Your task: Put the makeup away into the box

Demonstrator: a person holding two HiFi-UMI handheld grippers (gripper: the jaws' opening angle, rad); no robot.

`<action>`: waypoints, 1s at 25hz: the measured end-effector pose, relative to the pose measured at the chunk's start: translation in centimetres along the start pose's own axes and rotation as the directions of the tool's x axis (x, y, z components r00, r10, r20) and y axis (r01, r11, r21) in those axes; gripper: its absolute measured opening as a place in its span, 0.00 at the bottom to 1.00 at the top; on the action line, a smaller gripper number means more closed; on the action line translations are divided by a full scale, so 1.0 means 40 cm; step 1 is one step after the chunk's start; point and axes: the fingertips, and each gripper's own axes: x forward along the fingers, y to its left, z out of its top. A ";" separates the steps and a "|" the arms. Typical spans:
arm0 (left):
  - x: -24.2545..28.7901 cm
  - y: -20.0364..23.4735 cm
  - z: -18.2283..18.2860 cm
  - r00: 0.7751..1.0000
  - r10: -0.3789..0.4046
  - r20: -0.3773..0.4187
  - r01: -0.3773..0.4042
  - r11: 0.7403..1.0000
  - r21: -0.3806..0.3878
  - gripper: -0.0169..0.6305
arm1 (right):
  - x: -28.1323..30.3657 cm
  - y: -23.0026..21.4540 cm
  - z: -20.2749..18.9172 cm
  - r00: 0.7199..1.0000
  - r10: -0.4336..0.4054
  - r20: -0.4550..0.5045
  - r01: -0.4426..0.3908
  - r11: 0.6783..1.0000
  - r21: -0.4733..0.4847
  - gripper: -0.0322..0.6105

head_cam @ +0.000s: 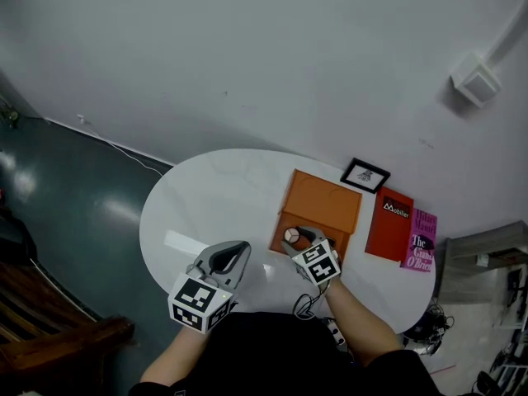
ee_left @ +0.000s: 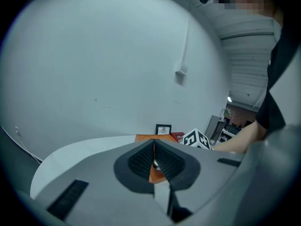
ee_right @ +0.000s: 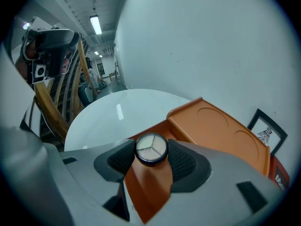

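Right jaws: pinching a small round compact (ee_right: 151, 149) by its dark rim, one ribbed pad on each side; its face shows three pale wedges of makeup
Right gripper (ee_right: 151, 155): tipped down over the near end of the box, its marker cube (head_cam: 318, 262) facing up toward the person
Compact's place: held over the open near compartment of the orange box (ee_right: 214, 128); whether it touches the bottom I cannot tell from where I stand
Box: open on the surface, the flat part behind the compartment showing two shallow round recesses
Left jaws: pressed together with nothing between them; only a sliver of the orange box shows past the tips
Left gripper (ee_left: 154, 157): off to the left of the box, apart from it, over the near edge of the surface, with its own marker cube (head_cam: 198, 302) toward the person
Surface (head_cam: 206, 200): white and oval, glossy, set against a pale wall
Beside the box: a small black picture frame (head_cam: 365, 175) just behind its far right corner, then a red book (head_cam: 390, 223) and a pink book (head_cam: 420, 239) lying side by side to its right
Further out: a wooden chair (ee_right: 52, 109) on the dark floor to the left, and a small white fitting (head_cam: 474, 79) on the wall
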 end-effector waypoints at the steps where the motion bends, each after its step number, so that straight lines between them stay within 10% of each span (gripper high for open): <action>1: 0.004 0.003 0.000 1.000 0.005 -0.006 -0.005 1.000 0.000 0.05 | 0.011 -0.002 -0.006 1.000 0.007 -0.012 -0.007 1.000 -0.010 0.42; 25: -0.062 0.028 -0.042 0.998 0.058 -0.010 -0.059 0.997 -0.056 0.05 | 0.040 -0.025 -0.002 0.999 -0.001 -0.039 0.002 1.000 0.018 0.42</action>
